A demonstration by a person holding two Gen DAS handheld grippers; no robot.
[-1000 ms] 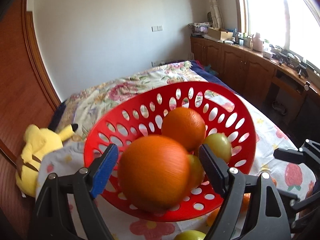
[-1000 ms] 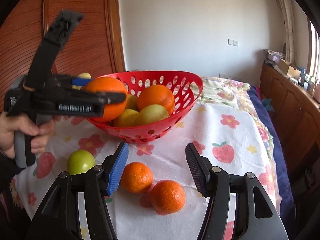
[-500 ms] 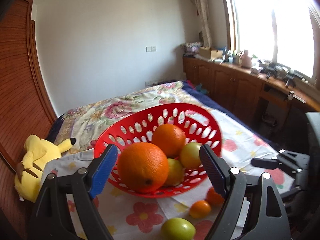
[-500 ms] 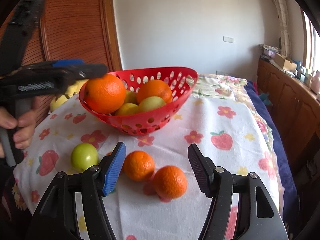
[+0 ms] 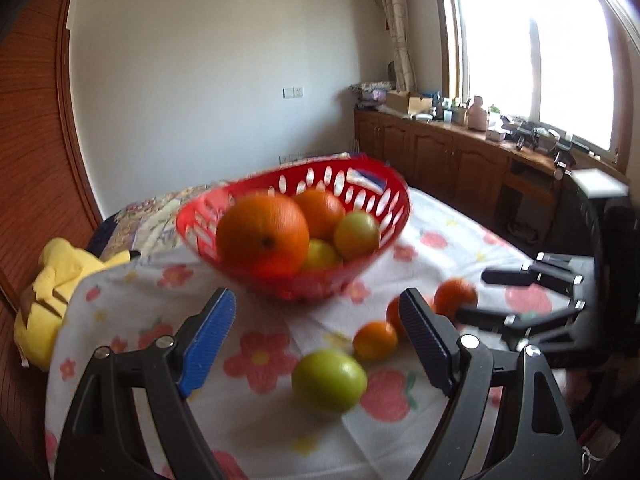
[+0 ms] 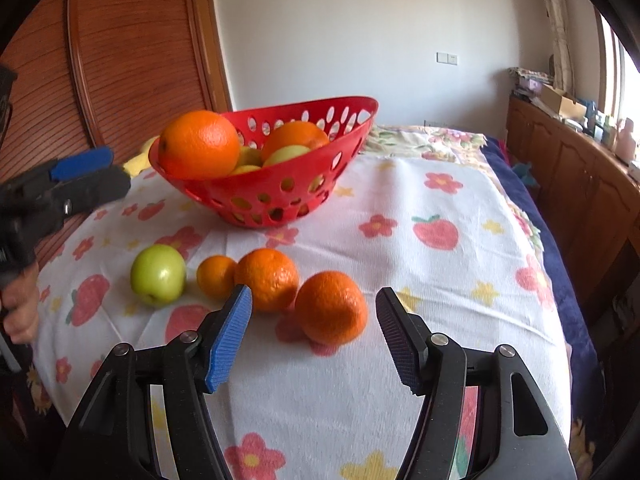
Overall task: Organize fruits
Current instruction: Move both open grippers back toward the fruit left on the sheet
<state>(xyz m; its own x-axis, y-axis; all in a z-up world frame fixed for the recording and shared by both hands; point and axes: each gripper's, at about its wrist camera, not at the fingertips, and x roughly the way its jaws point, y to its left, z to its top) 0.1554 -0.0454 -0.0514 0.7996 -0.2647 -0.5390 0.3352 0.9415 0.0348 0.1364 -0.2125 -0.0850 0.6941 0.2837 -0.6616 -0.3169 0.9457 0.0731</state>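
Note:
A red perforated basket [image 5: 394,200] [image 6: 352,136] stands on the flowered cloth. It holds a large orange [image 5: 262,236] [image 6: 198,144] at its near rim, a second orange [image 5: 320,210] and yellow-green fruits. On the cloth lie a green apple [image 5: 329,380] [image 6: 158,274], a small orange [image 5: 375,340] [image 6: 216,276] and two bigger oranges [image 6: 268,278] [image 6: 332,306]. My left gripper [image 5: 316,300] [image 6: 96,174] is open and empty, short of the basket. My right gripper [image 6: 314,294] [image 5: 520,296] is open, with the nearest orange just ahead between its fingers, untouched.
A yellow plush toy [image 5: 52,292] lies at the cloth's left edge beside brown wooden panelling [image 6: 132,60]. Wooden cabinets [image 5: 460,160] with clutter on top run along the right wall under the window. The cloth [image 6: 440,280] drops off at the near and right edges. A hand [image 6: 20,308] holds the left gripper.
The left gripper has drawn back from the basket, leaving the large orange inside it. The right gripper has come lower and closer to the loose oranges, its jaws slightly wider.

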